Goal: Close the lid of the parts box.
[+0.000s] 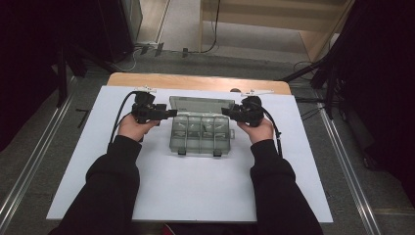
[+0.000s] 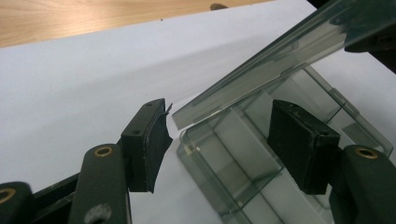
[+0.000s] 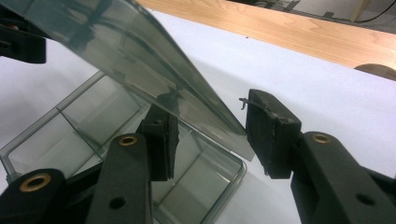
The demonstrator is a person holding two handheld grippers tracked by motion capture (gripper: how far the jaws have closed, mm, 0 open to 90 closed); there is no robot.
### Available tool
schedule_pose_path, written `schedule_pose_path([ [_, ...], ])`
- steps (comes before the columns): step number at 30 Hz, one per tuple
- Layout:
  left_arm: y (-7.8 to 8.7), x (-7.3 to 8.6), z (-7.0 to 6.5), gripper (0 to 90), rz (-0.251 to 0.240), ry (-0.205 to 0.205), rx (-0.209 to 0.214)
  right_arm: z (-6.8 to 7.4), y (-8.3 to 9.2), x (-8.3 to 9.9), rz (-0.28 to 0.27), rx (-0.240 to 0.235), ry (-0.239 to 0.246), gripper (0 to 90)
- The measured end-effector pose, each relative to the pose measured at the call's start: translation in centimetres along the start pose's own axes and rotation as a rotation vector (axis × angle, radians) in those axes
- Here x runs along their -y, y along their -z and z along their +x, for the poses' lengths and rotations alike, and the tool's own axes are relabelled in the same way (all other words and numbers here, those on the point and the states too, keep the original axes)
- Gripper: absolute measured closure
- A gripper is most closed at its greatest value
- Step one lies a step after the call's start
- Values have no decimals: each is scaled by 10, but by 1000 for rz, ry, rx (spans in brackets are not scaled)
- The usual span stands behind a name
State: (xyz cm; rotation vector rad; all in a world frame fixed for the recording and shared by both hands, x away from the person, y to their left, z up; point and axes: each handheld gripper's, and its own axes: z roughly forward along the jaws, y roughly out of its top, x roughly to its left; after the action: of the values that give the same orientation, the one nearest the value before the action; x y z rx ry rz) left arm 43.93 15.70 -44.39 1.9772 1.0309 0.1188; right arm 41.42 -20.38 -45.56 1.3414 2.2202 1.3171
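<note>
A smoky clear plastic compartment box point(image 1: 200, 136) sits mid-table on the white sheet, its lid point(image 1: 198, 104) raised at the back. My left gripper point(image 1: 171, 113) is at the lid's left end and my right gripper point(image 1: 225, 110) at its right end, both pointing inward. In the left gripper view the lid's corner point(image 2: 280, 56) hangs between my open left gripper point(image 2: 218, 106); neither pad touches it, and the box point(image 2: 243, 140) lies below. In the right gripper view the tilted lid point(image 3: 116, 42) slants between my right gripper point(image 3: 208, 105), with a wide gap between the pads, above empty compartments point(image 3: 93, 121).
A white sheet point(image 1: 195, 186) covers most of the wooden table point(image 1: 195, 81), whose bare edge shows at the back. Dark stands point(image 1: 328, 68) and cables stand on the floor beyond the table, with metal rails along both sides.
</note>
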Motion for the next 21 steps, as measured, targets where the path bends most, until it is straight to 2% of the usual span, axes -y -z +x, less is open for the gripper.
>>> schedule_pose_path([
  [3, 7, 2, 4, 372, -5, 17, -3, 0, 0, 0, -1, 4, -1, 560],
  [5, 11, 3, 7, 368, 2, 47, -7, 0, -1, 0, -3, 4, -2, 560],
  [6, 12, 2, 8, 338, 7, 62, -5, 0, -1, 0, -3, 4, -2, 560],
  [7, 12, 3, 8, 327, 9, 66, -2, 0, 0, 0, -3, 5, -2, 560],
  [9, 12, 3, 7, 327, 24, 41, -27, 1, 0, 0, -2, 6, 0, 560],
  [11, 12, 3, 5, 394, 41, 9, -68, 1, 0, 0, -3, 7, 1, 560],
  [13, 14, 3, 2, 549, 36, -11, -123, 1, 0, 0, -3, 7, 2, 560],
  [14, 14, 3, 1, 640, 26, -5, -116, 1, 0, 0, -3, 7, 2, 559],
  [16, 15, 1, 1, 763, 6, 26, -59, 1, -1, 0, -3, 7, 0, 559],
  [17, 15, -2, 0, 825, -1, 31, -49, 1, -1, 0, -4, 7, 1, 559],
  [19, 14, -6, -1, 888, -3, 18, -68, 1, -1, 0, -5, 6, 1, 558],
  [21, 15, -13, -2, 898, -22, 17, -53, 1, 0, 1, -5, 7, 7, 556],
])
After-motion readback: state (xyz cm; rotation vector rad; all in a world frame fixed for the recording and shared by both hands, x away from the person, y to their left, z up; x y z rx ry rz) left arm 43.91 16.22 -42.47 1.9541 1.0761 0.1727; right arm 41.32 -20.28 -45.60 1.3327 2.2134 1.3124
